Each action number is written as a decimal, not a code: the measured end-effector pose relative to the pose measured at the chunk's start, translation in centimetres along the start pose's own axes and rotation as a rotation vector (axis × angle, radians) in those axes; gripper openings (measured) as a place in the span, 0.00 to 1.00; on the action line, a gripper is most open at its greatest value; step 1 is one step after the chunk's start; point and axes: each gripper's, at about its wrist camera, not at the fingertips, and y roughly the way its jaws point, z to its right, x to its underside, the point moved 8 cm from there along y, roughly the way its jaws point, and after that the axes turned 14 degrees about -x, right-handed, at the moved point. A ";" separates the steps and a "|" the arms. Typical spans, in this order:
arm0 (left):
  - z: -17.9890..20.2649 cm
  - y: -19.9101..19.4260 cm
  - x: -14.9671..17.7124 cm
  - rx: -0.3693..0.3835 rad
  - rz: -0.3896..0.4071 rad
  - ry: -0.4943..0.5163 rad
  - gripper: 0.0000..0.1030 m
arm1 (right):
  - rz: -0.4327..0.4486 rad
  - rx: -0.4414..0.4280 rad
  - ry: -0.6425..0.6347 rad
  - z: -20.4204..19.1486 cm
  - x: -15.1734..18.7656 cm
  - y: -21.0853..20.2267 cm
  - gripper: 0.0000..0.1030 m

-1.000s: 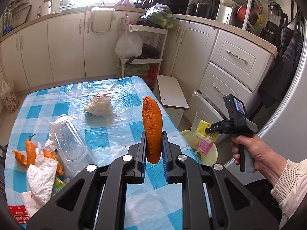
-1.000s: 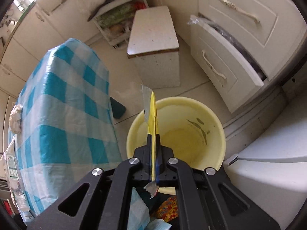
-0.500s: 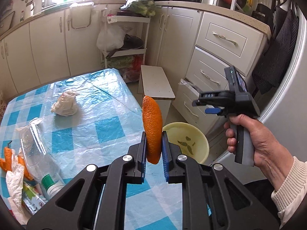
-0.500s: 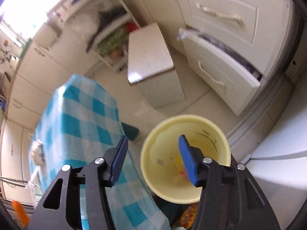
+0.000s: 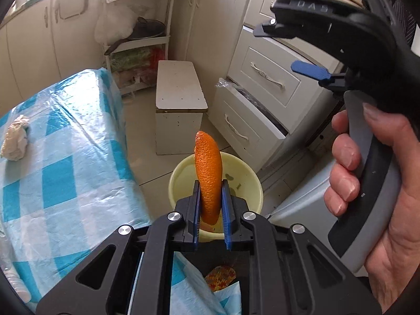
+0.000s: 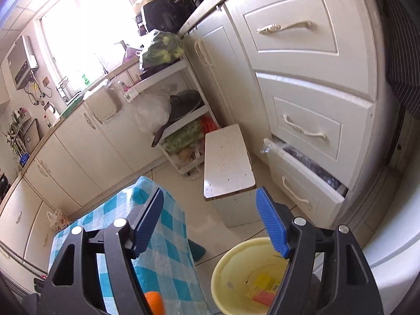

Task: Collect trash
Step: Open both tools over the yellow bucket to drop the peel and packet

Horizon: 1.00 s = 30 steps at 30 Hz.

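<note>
A: How far along is the cleanup?

B: Partway, I'd say. The bucket (image 6: 252, 278) on the floor already holds a yellow wrapper (image 6: 265, 282) and a pink scrap. The left tongs (image 5: 210, 210) grip an orange peel (image 5: 208, 176) upright between the blue pads, right above the bucket's rim (image 5: 181, 173).

A: So that piece is next?

B: Likely. It looks lined up for a drop, though it sits toward the near rim, so a small push forward may help.

A: And the right tongs (image 6: 210, 225)?

B: Spread wide, holding nothing. In the left view the right hand (image 5: 378, 183) wraps the handle, raised beside the drawers (image 5: 262, 92), well above the bucket.

A: What is left?

B: At least 1 crumpled wad (image 5: 14, 137) lies on the table (image 5: 65, 170) at the far left. Anything else on the table falls outside these views, so I cannot tell how much remains.
</note>
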 end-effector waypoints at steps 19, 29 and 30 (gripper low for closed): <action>3.0 5.3 -2.5 -0.124 -0.033 0.020 0.48 | 0.098 0.042 -0.039 1.1 -1.8 -2.0 0.71; -0.4 1.0 -1.6 -0.243 0.035 0.021 0.69 | 0.082 0.052 -0.069 0.5 -1.5 -1.7 0.74; -0.8 0.3 -1.4 -0.254 0.044 0.021 0.71 | 0.081 0.053 -0.073 0.4 -1.5 -1.6 0.74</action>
